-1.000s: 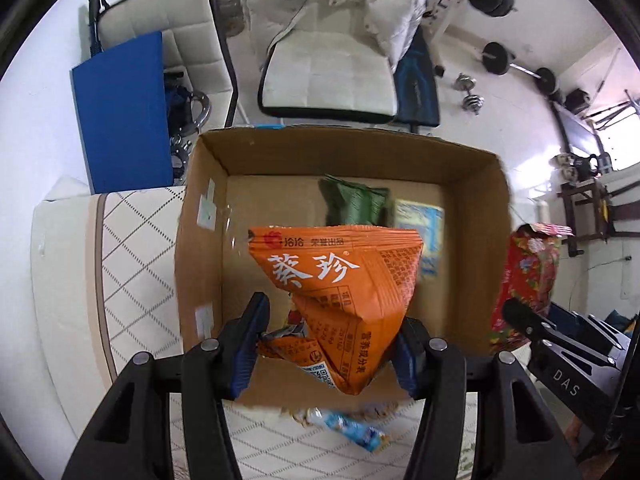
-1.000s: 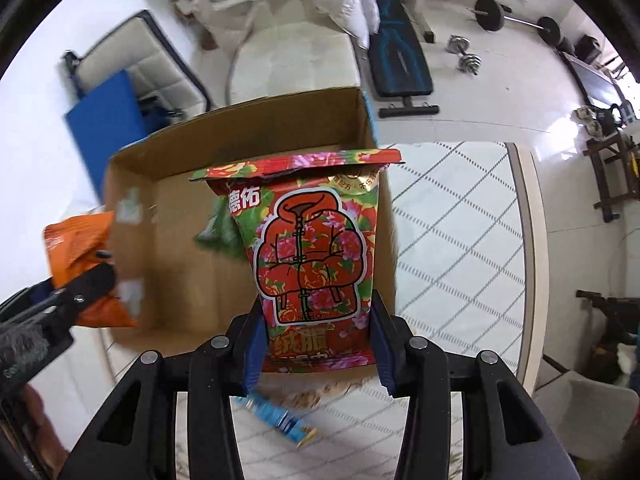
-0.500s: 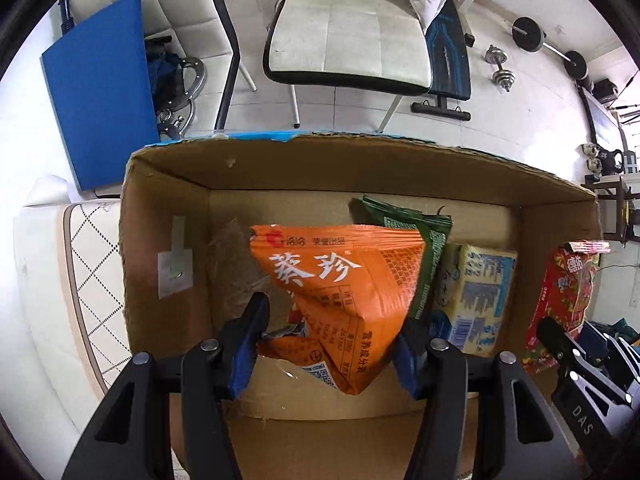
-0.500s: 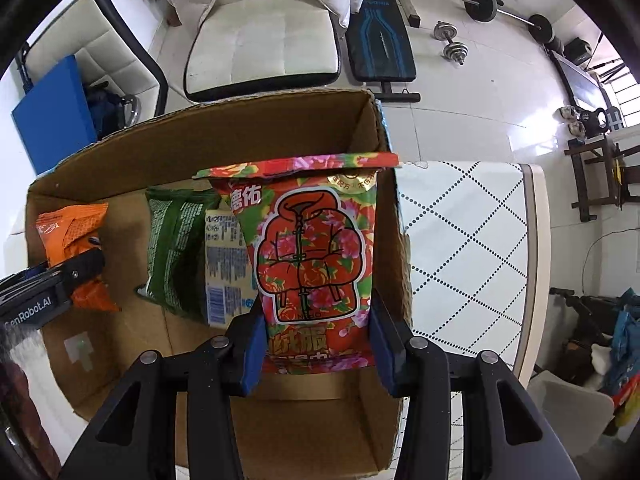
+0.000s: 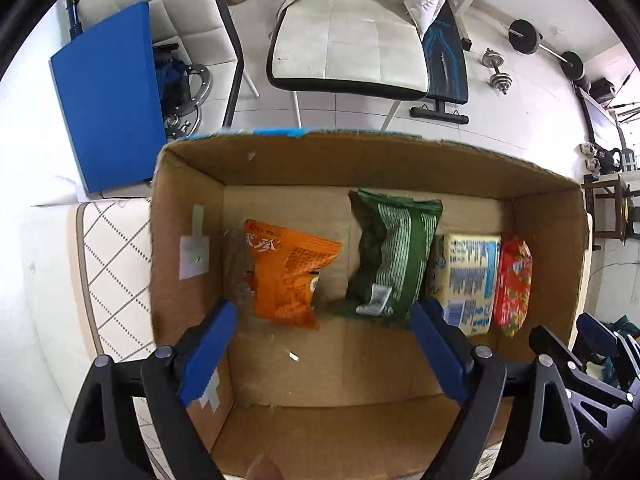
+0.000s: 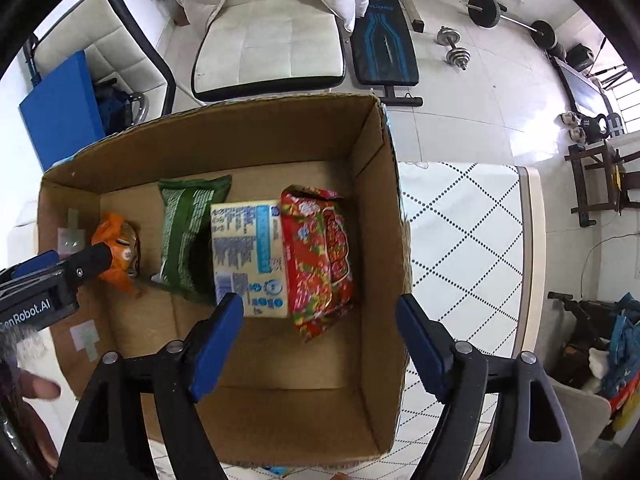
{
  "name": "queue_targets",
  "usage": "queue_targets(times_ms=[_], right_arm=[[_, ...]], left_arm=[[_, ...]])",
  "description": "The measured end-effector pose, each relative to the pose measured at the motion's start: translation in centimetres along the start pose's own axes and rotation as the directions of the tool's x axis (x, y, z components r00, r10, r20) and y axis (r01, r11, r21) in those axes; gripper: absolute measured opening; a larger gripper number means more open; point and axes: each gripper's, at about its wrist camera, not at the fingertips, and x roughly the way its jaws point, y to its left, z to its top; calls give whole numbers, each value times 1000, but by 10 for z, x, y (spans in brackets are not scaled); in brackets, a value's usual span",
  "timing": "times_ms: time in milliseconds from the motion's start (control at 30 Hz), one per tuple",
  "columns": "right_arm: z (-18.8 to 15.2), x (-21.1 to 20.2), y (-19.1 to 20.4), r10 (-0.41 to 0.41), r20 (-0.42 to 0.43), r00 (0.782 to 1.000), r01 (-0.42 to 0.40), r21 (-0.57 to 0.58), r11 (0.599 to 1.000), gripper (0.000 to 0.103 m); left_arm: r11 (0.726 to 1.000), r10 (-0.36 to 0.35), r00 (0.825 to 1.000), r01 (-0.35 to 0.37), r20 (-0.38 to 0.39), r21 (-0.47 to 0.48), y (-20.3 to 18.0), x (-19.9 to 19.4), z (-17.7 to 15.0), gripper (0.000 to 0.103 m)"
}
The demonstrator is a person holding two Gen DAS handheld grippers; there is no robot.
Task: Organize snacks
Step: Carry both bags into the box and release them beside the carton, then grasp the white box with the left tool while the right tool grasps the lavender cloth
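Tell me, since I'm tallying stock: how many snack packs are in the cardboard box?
4, in a row: orange bag leftmost, green bag next, pale yellow-blue pack, then red floral bag rightmost. None appear hidden.

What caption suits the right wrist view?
Opening right gripper above a cardboard box holding orange, green, pale and red snacks.

Box (image 5: 552,240): matt brown corrugated cardboard with rough torn edges. Orange packet (image 5: 288,276) and red packet (image 6: 320,256): glossy crinkled plastic film. Table cover (image 6: 460,240): smooth.
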Motion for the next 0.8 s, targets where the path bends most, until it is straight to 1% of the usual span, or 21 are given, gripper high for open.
queue_targets(times_ms=[167,367,467,600,633,667,700,800], right_arm=[[-15,-5,6,28,-3,1000,-28,-13,1000,82],[-45,-13,15,56,3,998,-55,-47,997,82],[-62,-18,18,63,23,998,-62,-64,996,82],[-86,-29,24,74,49,996,-69,-92,993,82],[-92,-35,26,80,59,995,-74,-99,992,83],[-98,-40,27,92,72,993,-84,-103,991,93],[-102,-46,29,104,85,991,-95,-108,990,97],[-113,-62,32,111,121,986,-97,-118,988,97]], left_arm=[[1000,1,999,0,35,-12,5,-12,-22,90],[1000,0,996,1,89,-16,8,-32,-55,89],[1000,-5,991,8,133,-23,11,-49,-76,89],[1000,14,983,-10,185,-21,12,-68,-98,89],[1000,15,981,-10,195,-24,13,-72,-102,89],[1000,12,978,-6,207,-30,14,-78,-108,89],[1000,6,977,0,214,-30,14,-80,-112,89],[999,4,970,4,242,-34,15,-94,-126,89]])
